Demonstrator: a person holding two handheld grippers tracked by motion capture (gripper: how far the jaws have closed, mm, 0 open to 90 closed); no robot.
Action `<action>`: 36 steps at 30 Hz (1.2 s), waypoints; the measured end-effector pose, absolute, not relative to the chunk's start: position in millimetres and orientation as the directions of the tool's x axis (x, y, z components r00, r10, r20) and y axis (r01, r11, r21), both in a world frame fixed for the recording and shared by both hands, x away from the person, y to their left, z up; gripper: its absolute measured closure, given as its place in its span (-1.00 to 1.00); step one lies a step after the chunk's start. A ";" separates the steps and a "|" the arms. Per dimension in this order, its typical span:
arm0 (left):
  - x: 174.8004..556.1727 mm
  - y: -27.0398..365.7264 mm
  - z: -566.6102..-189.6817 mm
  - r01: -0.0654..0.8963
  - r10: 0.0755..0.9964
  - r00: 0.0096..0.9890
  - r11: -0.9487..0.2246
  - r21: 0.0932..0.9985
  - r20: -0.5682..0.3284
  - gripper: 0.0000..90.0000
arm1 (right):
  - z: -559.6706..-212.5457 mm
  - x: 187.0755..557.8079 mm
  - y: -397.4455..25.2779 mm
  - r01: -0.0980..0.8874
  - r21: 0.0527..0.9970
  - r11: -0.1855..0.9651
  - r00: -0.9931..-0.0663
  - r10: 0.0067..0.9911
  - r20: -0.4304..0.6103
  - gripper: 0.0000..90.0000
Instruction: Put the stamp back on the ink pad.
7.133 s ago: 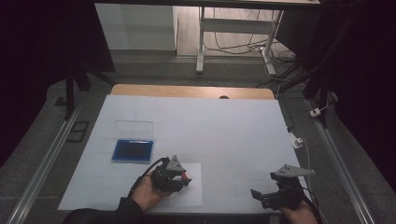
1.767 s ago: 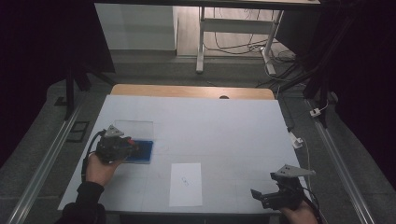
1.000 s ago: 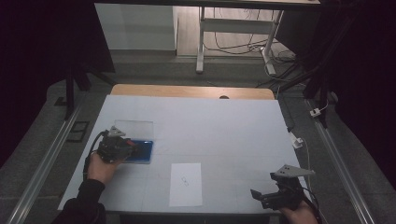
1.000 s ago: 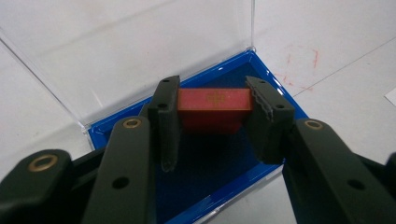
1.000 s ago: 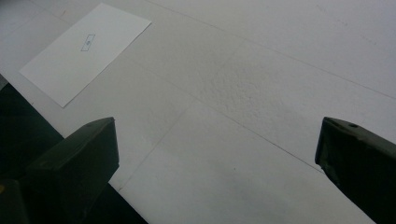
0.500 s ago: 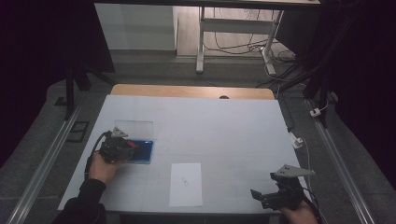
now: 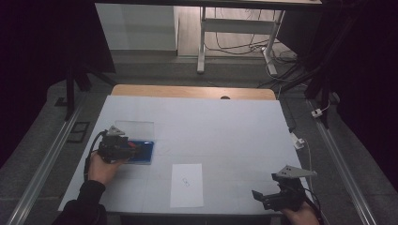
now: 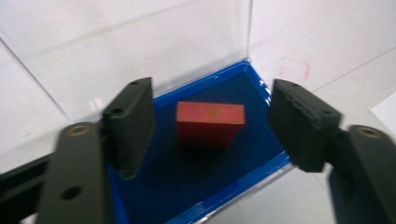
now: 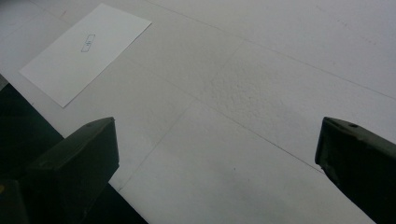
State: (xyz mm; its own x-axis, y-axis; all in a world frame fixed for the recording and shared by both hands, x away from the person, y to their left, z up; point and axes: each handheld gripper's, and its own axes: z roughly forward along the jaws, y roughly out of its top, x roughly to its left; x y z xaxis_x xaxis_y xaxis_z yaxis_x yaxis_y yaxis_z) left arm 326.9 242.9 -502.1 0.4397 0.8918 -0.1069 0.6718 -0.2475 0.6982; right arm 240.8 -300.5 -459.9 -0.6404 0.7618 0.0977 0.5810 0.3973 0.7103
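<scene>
In the high view we see the white table [image 7: 225, 136] with a person's two forearms coming in from the bottom edge. The left gripper [image 7: 123, 148] is held over a shallow blue box [image 7: 143, 151] on the left part of the table, and its clear lid [image 7: 135, 128] stands open behind the box. In the left gripper view we look along the two black jaws, which stand wide apart and hold nothing. Between them, lower down, a small red block [image 8: 210, 123] lies on the dark blue lining of the box [image 8: 187, 186]. The block is not touched by either jaw, and it sits near the middle of the box, a little toward the lid [image 8: 135, 51]. A white sheet of paper [image 7: 187, 184] with a small printed mark lies flat near the front edge of the table, between the two hands and apart from the box. The right gripper [image 7: 265, 199] is at the front right corner of the table, well apart from the paper. In the right gripper view its jaws are also spread wide with nothing between them, only the bare table surface [image 9: 261, 93], and the paper [image 9: 84, 51] shows at the upper left.
</scene>
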 end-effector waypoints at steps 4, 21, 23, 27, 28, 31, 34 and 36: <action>324.9 240.1 -499.0 0.677 0.898 0.427 -0.236 0.697 -0.111 -0.61 | -459.9 240.7 -300.5 0.580 0.711 0.396 -0.640 0.762 0.097 -1.00; 306.4 231.9 -481.6 0.666 0.864 0.459 -0.180 0.724 -0.206 -1.00 | -459.8 240.6 -301.0 0.583 0.712 0.391 -0.639 0.762 0.104 -1.00; 304.4 232.0 -480.0 0.665 0.856 0.469 -0.180 0.725 -0.217 -1.00 | -459.8 240.6 -301.0 0.583 0.712 0.391 -0.639 0.762 0.105 -1.00; 300.1 231.3 -477.3 0.650 0.836 0.500 -0.191 0.736 -0.224 -1.00 | -459.9 240.5 -300.7 0.580 0.713 0.394 -0.641 0.761 0.101 -1.00; 298.8 230.9 -476.3 0.642 0.832 0.510 -0.199 0.740 -0.219 -1.00 | -459.8 240.5 -300.8 0.581 0.712 0.393 -0.640 0.762 0.101 -1.00; 293.6 229.4 -472.9 0.625 0.818 0.530 -0.200 0.755 -0.222 -1.00 | -459.9 241.0 -301.0 0.586 0.711 0.389 -0.636 0.765 0.105 -1.00; 287.5 228.1 -468.5 0.623 0.805 0.546 -0.204 0.755 -0.233 -1.00 | -459.9 241.1 -301.0 0.586 0.711 0.389 -0.635 0.765 0.106 -1.00; 282.4 227.8 -466.0 0.620 0.798 0.555 -0.206 0.757 -0.237 -1.00 | -459.9 241.1 -301.0 0.587 0.710 0.389 -0.635 0.765 0.106 -1.00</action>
State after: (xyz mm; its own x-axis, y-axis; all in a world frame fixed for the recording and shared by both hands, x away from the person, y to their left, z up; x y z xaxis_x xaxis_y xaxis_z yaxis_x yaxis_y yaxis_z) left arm 282.4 227.8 -466.0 0.5548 0.7977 -0.2365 0.6196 -0.2064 0.7573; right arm 241.1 -301.0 -459.9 -0.6352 0.7651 0.1059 0.5866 0.3887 0.7105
